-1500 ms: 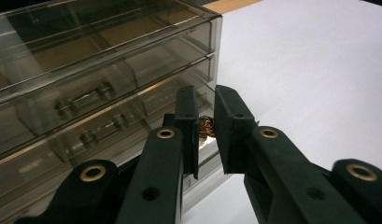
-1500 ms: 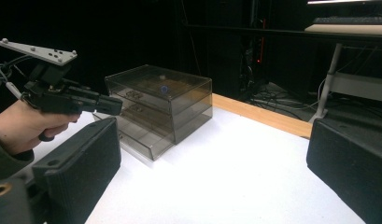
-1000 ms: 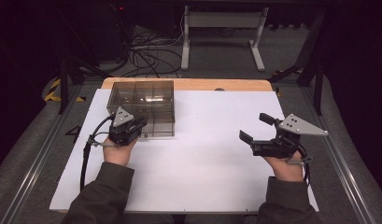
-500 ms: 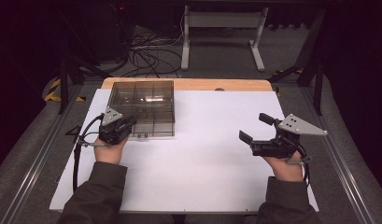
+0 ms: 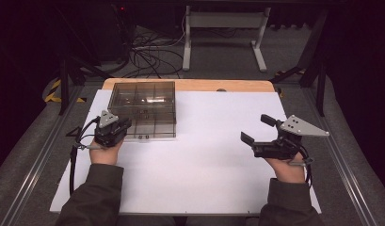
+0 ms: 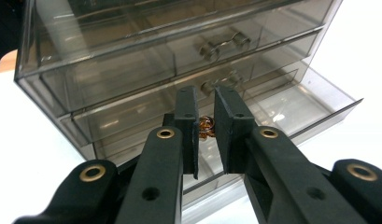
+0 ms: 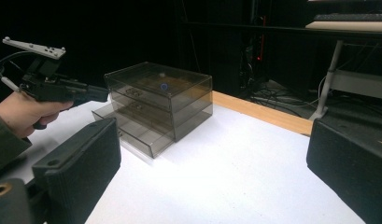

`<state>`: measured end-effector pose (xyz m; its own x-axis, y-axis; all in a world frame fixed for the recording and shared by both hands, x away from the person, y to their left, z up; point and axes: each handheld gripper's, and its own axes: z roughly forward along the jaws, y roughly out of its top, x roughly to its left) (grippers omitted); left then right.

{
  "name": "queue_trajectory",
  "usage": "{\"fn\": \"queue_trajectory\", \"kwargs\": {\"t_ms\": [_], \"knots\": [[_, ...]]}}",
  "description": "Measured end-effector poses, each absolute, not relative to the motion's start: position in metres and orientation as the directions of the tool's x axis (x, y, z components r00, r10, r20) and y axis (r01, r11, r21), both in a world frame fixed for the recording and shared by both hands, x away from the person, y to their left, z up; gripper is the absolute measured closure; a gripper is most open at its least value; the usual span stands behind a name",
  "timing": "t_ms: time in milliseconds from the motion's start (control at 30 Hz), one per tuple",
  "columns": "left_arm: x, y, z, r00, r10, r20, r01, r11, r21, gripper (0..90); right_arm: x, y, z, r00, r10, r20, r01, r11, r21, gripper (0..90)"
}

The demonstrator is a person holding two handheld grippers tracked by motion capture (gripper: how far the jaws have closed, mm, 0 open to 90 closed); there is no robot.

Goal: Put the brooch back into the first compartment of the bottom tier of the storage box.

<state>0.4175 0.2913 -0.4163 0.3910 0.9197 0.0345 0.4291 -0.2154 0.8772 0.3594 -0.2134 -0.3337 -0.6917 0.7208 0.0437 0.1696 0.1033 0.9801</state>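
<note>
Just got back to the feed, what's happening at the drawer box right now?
The left claw is shut on a small gold-coloured item and holds it over the open bottom drawer of the smoky clear drawer box. The right claw sits open over the white table, well off to the side, holding nothing.

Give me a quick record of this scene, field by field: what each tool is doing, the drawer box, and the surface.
left tool: shut on a small gold-coloured item, over the open bottom drawer
right tool: open, empty, apart from the box
drawer box: smoky clear plastic, three drawers, upper two shut
surface: white sheet on wooden table
</note>
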Motion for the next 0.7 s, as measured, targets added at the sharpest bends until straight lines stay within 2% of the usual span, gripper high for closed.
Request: {"fn": "queue_trajectory", "kwargs": {"t_ms": [700], "knots": [[0.422,0.296,-0.434,0.372,0.927,0.050,0.462,-0.231,0.856,80.0,0.362,-0.211,-0.336,-0.694,0.718,0.041,0.175,0.113,0.978,3.7]]}}
